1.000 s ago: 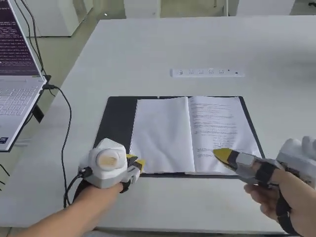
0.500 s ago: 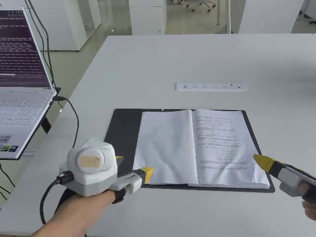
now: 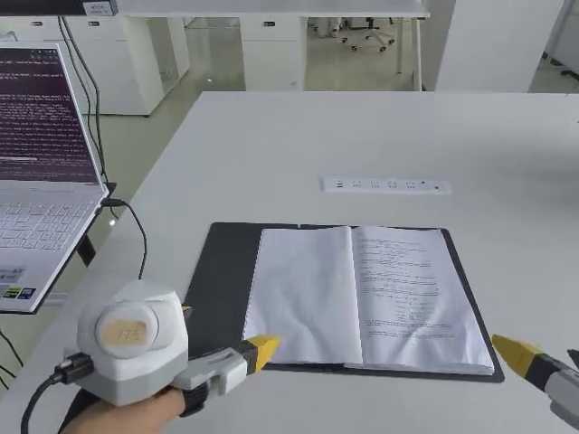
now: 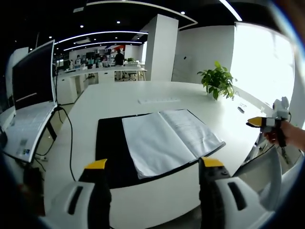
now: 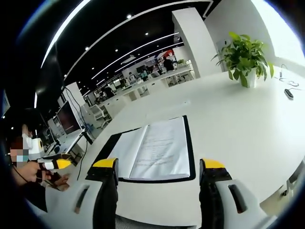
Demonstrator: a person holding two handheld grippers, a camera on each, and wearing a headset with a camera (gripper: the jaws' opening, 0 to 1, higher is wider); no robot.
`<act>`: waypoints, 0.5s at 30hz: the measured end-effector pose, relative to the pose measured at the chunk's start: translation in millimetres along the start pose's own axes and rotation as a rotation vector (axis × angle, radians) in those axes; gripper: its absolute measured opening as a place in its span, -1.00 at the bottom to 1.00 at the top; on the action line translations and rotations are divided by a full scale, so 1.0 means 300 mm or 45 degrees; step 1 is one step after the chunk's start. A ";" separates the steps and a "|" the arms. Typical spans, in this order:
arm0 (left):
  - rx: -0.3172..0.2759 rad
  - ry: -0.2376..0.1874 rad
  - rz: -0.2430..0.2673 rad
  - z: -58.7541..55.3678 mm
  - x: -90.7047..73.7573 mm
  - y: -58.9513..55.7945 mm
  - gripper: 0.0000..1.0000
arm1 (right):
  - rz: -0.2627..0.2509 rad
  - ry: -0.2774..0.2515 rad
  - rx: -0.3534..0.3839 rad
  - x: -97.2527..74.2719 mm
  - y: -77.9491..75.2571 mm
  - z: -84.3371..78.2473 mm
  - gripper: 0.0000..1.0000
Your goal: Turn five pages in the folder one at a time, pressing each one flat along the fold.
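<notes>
A: Nearest the viewer?
B: Left gripper (image 4: 153,164), jaws apart and empty, tip at the near edge of the folder (image 3: 222,271). Right gripper (image 5: 159,164), jaws likewise apart and empty, off the folder's near right corner.
A: Changed in the last second?
B: Right gripper drawn back — a second ago over the lower part of the printed page (image 3: 407,289), now clear of it, above bare table (image 3: 362,127). Left gripper also pulled a little toward the body. Folder unmoved on the table, open flat, blank page (image 3: 298,280) left of the fold, printed page right.
A: Meaning for the task?
B: Probably a pause between pages — no contact with the paper, next turn not yet begun. Next, likely: back in to the printed page's free edge, pinch of one sheet only, lift over the fold. Count of pages already turned not readable here.
A: Beyond the folder?
B: Power strip (image 3: 384,185), well apart, out of the way.
</notes>
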State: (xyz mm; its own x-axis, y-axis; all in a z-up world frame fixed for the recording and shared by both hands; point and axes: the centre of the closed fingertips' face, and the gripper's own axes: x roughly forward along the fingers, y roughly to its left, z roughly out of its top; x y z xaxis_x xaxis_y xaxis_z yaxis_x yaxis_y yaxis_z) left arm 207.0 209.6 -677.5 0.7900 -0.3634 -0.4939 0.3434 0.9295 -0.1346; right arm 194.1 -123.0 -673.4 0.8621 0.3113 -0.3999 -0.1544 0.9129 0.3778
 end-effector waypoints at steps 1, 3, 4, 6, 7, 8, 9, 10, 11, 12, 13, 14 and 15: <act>-0.011 0.010 -0.004 -0.010 -0.006 -0.001 0.54 | -0.001 0.011 0.002 -0.002 0.002 -0.009 0.37; -0.013 0.018 0.001 -0.021 -0.015 -0.001 0.56 | 0.001 0.019 -0.004 -0.003 0.006 -0.018 0.37; -0.011 0.023 0.000 -0.025 -0.018 -0.002 0.57 | 0.005 0.025 -0.011 -0.003 0.009 -0.022 0.37; -0.014 0.026 0.010 -0.028 -0.022 0.004 0.59 | 0.008 0.031 -0.022 -0.001 0.013 -0.025 0.38; -0.012 0.027 0.007 -0.029 -0.023 0.003 0.59 | 0.011 0.035 -0.026 0.000 0.016 -0.027 0.38; -0.011 0.030 0.009 -0.029 -0.024 0.004 0.58 | 0.014 0.039 -0.027 0.002 0.016 -0.028 0.37; -0.010 0.031 0.011 -0.030 -0.024 0.005 0.59 | 0.014 0.041 -0.032 0.004 0.018 -0.028 0.37; -0.004 0.030 0.009 -0.029 -0.020 0.005 0.58 | 0.015 0.042 -0.038 0.006 0.017 -0.027 0.37; -0.002 0.035 0.011 -0.029 -0.018 0.005 0.58 | 0.018 0.044 -0.041 0.007 0.018 -0.026 0.36; 0.000 0.034 0.010 -0.027 -0.017 0.002 0.58 | 0.020 0.042 -0.041 0.009 0.017 -0.024 0.36; 0.001 0.033 0.010 -0.026 -0.015 0.002 0.58 | 0.021 0.041 -0.039 0.011 0.012 -0.021 0.36; 0.006 0.035 0.009 -0.024 -0.011 0.000 0.58 | 0.023 0.042 -0.038 0.012 0.009 -0.020 0.36; 0.012 0.037 0.007 -0.021 -0.005 -0.002 0.57 | 0.023 0.043 -0.037 0.012 0.007 -0.022 0.36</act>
State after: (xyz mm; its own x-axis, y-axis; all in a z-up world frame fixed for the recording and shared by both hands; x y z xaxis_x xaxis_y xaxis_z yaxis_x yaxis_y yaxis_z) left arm 202.3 210.0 -682.1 0.7767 -0.3561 -0.5195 0.3438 0.9308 -0.1240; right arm 193.8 -118.1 -679.5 0.8422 0.3362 -0.4215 -0.1844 0.9142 0.3608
